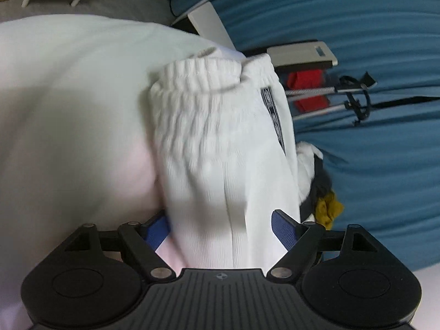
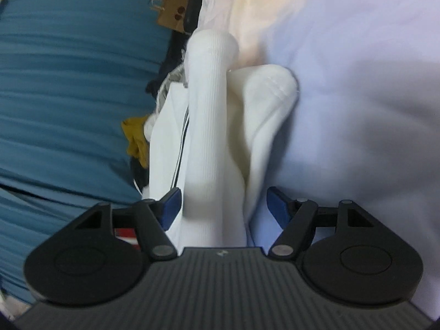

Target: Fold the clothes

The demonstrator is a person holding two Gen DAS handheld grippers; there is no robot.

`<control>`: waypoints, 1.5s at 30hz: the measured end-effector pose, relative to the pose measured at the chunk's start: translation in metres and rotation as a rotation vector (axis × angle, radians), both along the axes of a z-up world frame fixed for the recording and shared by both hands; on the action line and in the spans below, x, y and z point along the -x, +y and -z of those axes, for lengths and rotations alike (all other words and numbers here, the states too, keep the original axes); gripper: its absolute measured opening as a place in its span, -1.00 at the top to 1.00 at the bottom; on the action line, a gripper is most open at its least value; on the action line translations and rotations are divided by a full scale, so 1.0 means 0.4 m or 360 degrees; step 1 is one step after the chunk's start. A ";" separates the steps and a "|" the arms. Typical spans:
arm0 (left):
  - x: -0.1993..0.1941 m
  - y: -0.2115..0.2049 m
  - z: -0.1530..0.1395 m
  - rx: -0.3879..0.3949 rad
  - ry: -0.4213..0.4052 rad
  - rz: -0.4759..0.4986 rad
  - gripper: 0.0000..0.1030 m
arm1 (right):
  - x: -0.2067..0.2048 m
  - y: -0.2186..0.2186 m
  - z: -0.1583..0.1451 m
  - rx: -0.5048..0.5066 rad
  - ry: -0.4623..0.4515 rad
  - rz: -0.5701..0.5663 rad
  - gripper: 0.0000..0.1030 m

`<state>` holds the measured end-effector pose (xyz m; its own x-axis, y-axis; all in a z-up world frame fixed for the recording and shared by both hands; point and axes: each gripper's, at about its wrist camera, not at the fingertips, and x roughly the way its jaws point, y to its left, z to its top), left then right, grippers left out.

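The soft, light white ribbed sock (image 1: 220, 143) lies between both spread-jawed grippers (image 1: 222, 228) (image 2: 224, 206) — unpinched; it is best pinched at the gathered cuff (image 1: 200, 74) — limp elsewhere.

White socks (image 2: 209, 126): two, side by side. Yellow cloth (image 2: 134, 137): one. Red cloth (image 1: 305, 82): one. Cardboard tag (image 2: 173, 13): one. Grippers: two, left gripper (image 1: 222, 228), right gripper (image 2: 222, 206).

Both wrist views close, angled down – sharing white socks (image 1: 220, 143) (image 2: 209, 126)
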<state>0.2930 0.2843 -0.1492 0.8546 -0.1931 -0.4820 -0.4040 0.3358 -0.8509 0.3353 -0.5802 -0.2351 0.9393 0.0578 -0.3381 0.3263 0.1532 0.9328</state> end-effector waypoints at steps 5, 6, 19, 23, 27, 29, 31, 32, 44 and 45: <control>-0.079 -0.007 -0.032 -0.0201 0.0123 -0.0091 0.26 | -0.061 0.007 0.007 0.0215 -0.0100 0.0030 -0.24; -0.097 -0.009 -0.041 -0.0256 0.0182 -0.0104 0.45 | -0.071 0.004 0.001 0.0261 -0.0082 0.0024 0.03; 0.028 0.002 -0.300 -0.0399 0.0044 -0.0158 0.83 | 0.043 0.020 -0.080 0.0359 -0.0043 0.0049 0.73; 0.132 0.025 -0.356 -0.0493 0.0051 -0.0062 0.83 | 0.147 -0.001 -0.069 0.0287 0.0051 -0.0035 0.73; 0.240 0.050 -0.341 -0.0521 0.0128 0.0044 0.82 | 0.231 -0.017 -0.038 0.0185 0.0131 -0.0087 0.73; 0.289 0.060 -0.311 -0.0499 0.0181 0.0064 0.82 | 0.274 -0.026 -0.038 0.0124 0.0124 -0.0076 0.73; 0.331 0.068 -0.269 -0.0456 0.0225 0.0069 0.82 | 0.308 -0.034 -0.052 0.0090 0.0084 -0.0041 0.74; 0.351 0.072 -0.248 -0.0443 0.0241 0.0069 0.82 | 0.320 -0.035 -0.067 0.0118 0.0059 -0.0036 0.74; 0.414 0.041 -0.178 -0.0635 0.0414 0.0198 0.51 | 0.331 -0.057 0.025 0.0215 0.0137 -0.0107 0.74; 0.424 0.035 -0.184 -0.0673 0.0422 0.0233 0.48 | 0.328 -0.054 0.021 0.0230 0.0137 -0.0112 0.74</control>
